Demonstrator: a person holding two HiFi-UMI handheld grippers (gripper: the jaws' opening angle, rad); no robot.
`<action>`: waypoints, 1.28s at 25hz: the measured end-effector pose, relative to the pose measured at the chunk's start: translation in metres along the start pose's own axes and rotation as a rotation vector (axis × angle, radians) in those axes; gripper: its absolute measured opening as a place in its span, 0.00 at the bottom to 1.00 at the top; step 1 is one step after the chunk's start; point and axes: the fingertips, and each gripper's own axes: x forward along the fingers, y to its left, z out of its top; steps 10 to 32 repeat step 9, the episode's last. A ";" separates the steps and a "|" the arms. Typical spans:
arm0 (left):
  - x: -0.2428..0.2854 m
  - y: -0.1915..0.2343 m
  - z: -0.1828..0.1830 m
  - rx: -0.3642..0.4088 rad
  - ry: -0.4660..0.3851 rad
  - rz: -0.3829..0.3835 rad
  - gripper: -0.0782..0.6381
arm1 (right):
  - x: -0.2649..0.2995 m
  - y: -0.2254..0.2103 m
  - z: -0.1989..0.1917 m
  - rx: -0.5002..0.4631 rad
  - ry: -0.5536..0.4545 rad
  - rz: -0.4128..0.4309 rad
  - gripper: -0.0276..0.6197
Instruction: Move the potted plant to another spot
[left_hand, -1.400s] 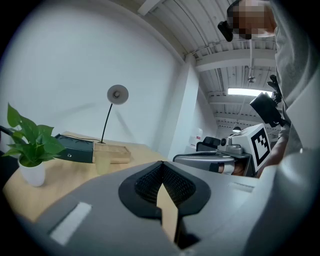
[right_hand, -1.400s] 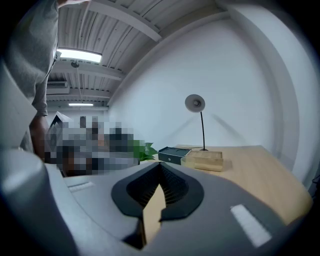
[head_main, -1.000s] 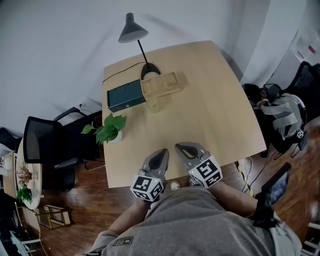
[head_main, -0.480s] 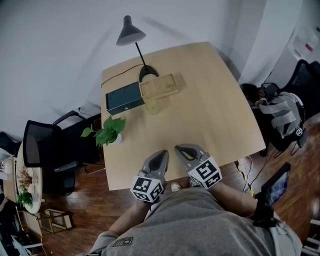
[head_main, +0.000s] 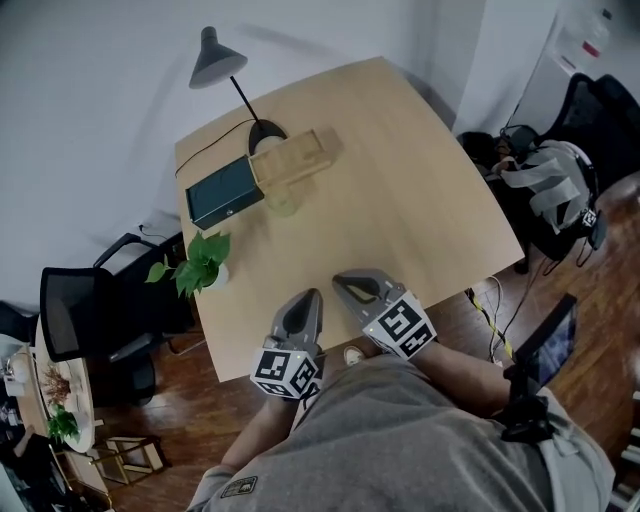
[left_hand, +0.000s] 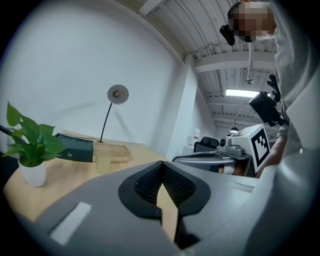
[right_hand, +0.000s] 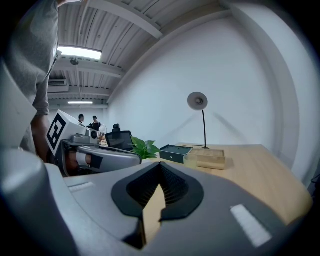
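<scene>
The potted plant (head_main: 196, 267), green leaves in a small white pot, stands at the left edge of the light wooden table (head_main: 400, 190). It also shows at the left in the left gripper view (left_hand: 31, 147) and behind the other gripper in the right gripper view (right_hand: 144, 147). My left gripper (head_main: 311, 296) and right gripper (head_main: 341, 281) rest side by side over the table's near edge, well to the right of the plant. Both are shut with nothing between the jaws (left_hand: 161, 166) (right_hand: 159, 172).
At the back of the table stand a desk lamp (head_main: 214, 59), a dark green box (head_main: 223, 191), a wooden tray (head_main: 292, 158) and a pale cup (head_main: 283, 204). A black chair (head_main: 85, 310) sits left of the table. Bags (head_main: 555, 195) and cables lie on the floor at right.
The head view has swung, so the table and plant sit further left in the picture. Neither gripper has moved over the table, and the plant stands where it was.
</scene>
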 end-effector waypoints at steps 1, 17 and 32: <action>0.000 0.000 -0.001 -0.001 0.004 -0.003 0.11 | 0.000 0.001 0.000 0.003 0.000 0.000 0.05; -0.001 0.002 0.000 -0.008 0.015 -0.012 0.11 | 0.003 0.006 -0.001 0.016 0.004 -0.005 0.05; -0.001 0.002 0.000 -0.008 0.015 -0.012 0.11 | 0.003 0.006 -0.001 0.016 0.004 -0.005 0.05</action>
